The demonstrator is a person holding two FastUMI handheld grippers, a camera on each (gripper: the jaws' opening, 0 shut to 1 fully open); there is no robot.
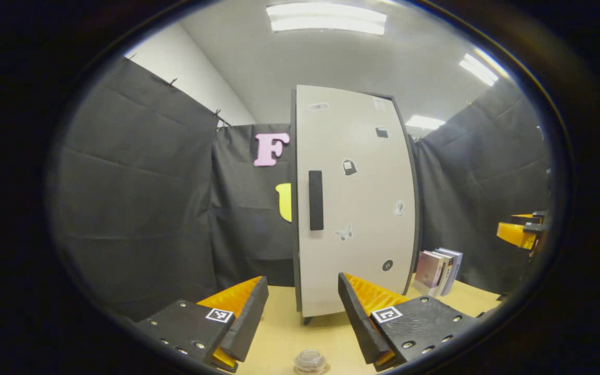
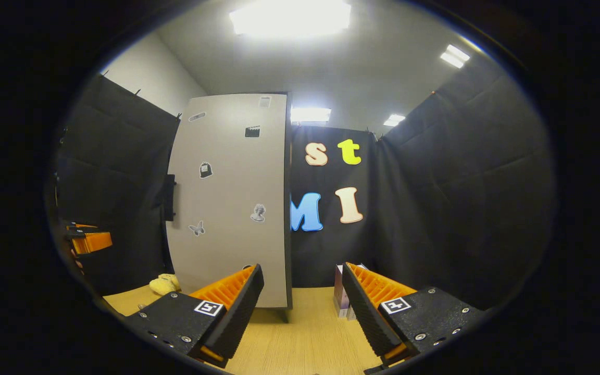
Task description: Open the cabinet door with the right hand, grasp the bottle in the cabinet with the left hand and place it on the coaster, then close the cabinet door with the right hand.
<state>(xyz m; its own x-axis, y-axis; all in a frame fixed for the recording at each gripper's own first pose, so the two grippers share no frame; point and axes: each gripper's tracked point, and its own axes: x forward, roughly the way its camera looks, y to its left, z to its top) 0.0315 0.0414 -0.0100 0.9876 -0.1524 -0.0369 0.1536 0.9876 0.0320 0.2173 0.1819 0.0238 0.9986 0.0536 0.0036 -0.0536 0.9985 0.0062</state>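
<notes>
Black cloth walls close in a booth around a pale wooden tabletop (image 1: 284, 328), with strip lights on the ceiling above. Toward the tabletop's far edge stands the cabinet (image 1: 354, 203), tall and light grey; its door is shut, so the bottle inside is hidden. A dark vertical handle (image 1: 316, 200) sits near the door's left edge in the left gripper view, and small stickers dot the door face.

Left tongs (image 1: 302, 317) are spread wide, nothing between them, hovering over the tabletop and facing the door. Just below them, at the near edge of the left gripper view, lies a small round clear object (image 1: 310, 361) on the wood; whether it is the coaster I cannot tell. A few books (image 1: 438, 271) stand upright just beside the cabinet's right side.

Right tongs (image 2: 302, 307) are likewise spread apart and empty, pointing at the cabinet's right edge. In the right gripper view a soft yellow item (image 2: 164, 284) lies on the tabletop near the cabinet's left side, and the left tongs appear farther off at the left rim.
</notes>
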